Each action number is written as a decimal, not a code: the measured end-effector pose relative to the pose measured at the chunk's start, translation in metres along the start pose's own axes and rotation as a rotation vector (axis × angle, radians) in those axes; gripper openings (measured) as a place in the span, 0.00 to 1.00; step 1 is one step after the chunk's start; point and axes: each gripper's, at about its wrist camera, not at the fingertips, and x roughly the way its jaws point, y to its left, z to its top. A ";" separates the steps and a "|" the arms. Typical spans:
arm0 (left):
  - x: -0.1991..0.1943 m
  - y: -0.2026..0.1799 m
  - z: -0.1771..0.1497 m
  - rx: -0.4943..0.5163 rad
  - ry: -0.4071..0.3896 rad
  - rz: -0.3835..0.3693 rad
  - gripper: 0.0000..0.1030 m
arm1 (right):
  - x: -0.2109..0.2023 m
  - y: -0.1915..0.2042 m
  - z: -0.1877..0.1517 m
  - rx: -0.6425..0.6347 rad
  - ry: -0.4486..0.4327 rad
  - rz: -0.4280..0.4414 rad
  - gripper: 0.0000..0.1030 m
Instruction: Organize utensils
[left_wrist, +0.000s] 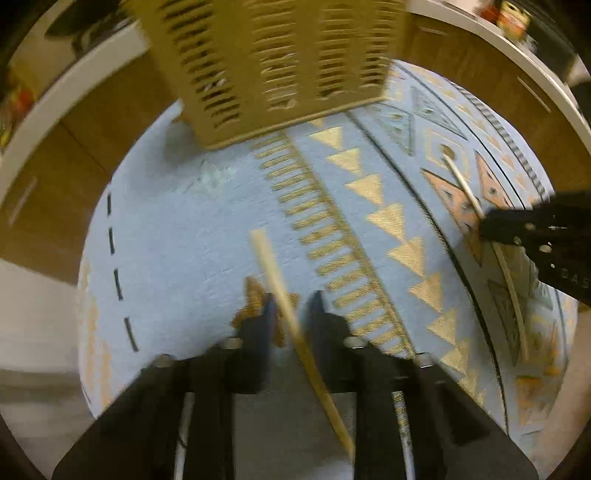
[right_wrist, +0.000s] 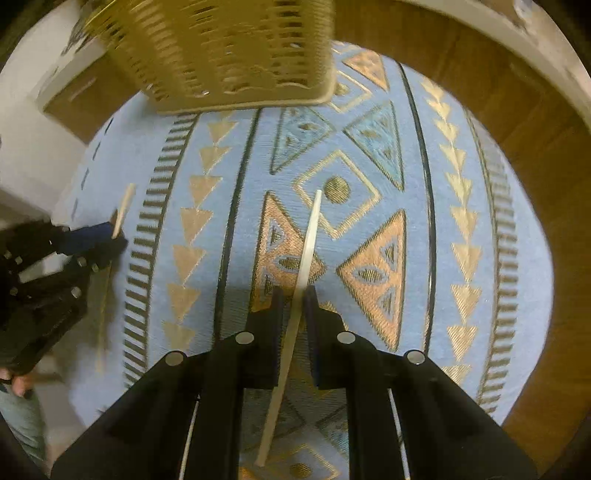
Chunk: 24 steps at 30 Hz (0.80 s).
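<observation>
In the left wrist view, my left gripper (left_wrist: 293, 306) is shut on a tan wooden chopstick (left_wrist: 267, 258), which runs forward and left from between the jaws and back under the gripper. My right gripper (right_wrist: 294, 295) is shut on a white chopstick (right_wrist: 312, 229) that points forward over the patterned cloth. Each gripper shows in the other's view: the right gripper (left_wrist: 484, 225) at the right edge with its white chopstick (left_wrist: 461, 181), the left gripper (right_wrist: 114, 236) at the left edge with its tan chopstick (right_wrist: 125, 203). A tan slotted basket (left_wrist: 266, 66) stands ahead of both.
A blue cloth (left_wrist: 184, 240) with gold and orange triangle patterns covers the surface under both grippers. The basket (right_wrist: 229, 48) sits at its far edge. Brown wooden cabinet fronts (right_wrist: 546, 177) and a white counter edge (left_wrist: 55, 107) ring the scene. A person's hand (right_wrist: 16, 384) shows at lower left.
</observation>
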 end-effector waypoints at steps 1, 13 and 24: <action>-0.001 -0.002 -0.001 -0.001 -0.010 0.017 0.06 | 0.000 0.002 -0.001 -0.016 -0.009 -0.016 0.06; -0.057 0.036 -0.015 -0.150 -0.260 -0.226 0.02 | -0.043 -0.022 -0.022 0.050 -0.235 0.189 0.04; -0.101 0.032 -0.024 -0.192 -0.431 -0.344 0.02 | -0.097 -0.022 -0.042 0.035 -0.415 0.224 0.04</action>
